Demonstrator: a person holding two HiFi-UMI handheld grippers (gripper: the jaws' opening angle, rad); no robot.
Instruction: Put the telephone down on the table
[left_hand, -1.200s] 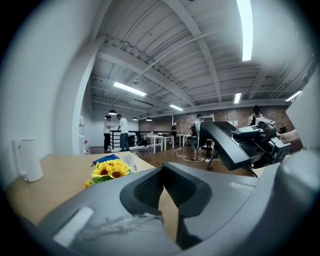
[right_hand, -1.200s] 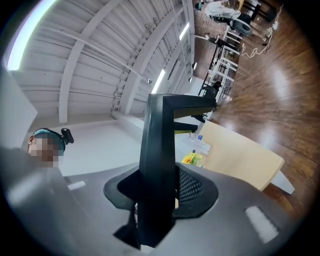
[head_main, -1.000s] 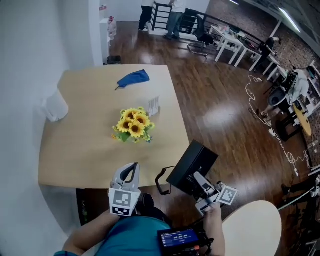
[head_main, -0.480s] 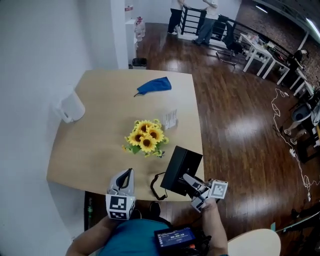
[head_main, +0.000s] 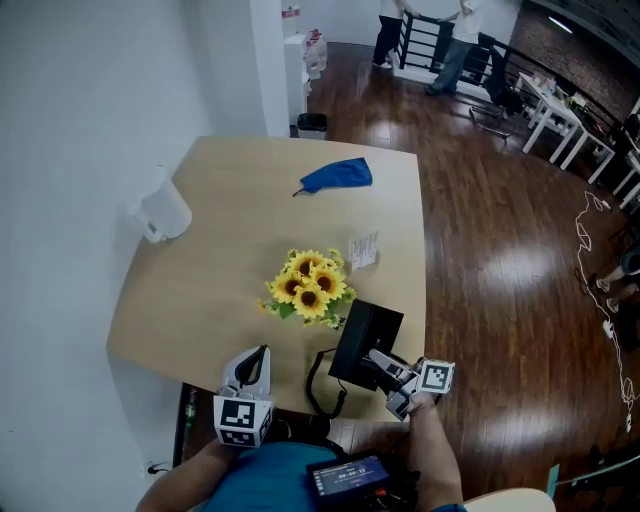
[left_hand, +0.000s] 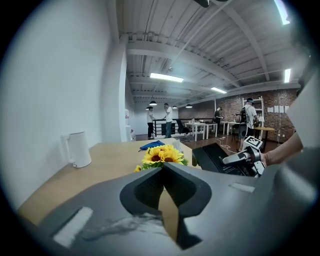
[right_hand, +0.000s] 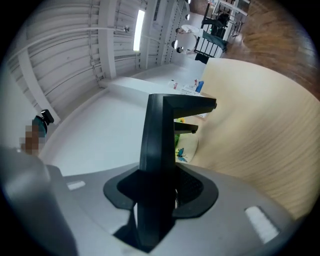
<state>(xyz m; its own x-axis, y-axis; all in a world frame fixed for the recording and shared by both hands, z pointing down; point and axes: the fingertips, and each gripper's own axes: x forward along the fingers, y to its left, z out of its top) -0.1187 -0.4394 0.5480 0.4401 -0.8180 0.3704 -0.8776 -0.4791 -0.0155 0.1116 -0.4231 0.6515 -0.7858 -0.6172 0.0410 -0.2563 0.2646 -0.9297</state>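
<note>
The right claw (head_main: 377, 360) is clamped half-open on the edge of the black telephone (head_main: 362, 338). The telephone stands tilted at the lower right corner of the table (head_main: 200, 280), just beside the sunflowers (head_main: 310, 288). Whether it touches the tabletop is unclear. Its cord (head_main: 318, 385) hangs over the edge. Left of it in the frame, the left claw (head_main: 258, 356) is closed and empty.

Bright, even light from ceiling strips (left_hand: 165, 77), glare on wood floor (head_main: 520, 262), fisheye-warped dark-cornered gripper views.

Open-plan office, white desks (head_main: 548, 98), swivel chair (head_main: 497, 84), brick wall (head_main: 585, 45), hardwood floor (head_main: 500, 250)
</note>
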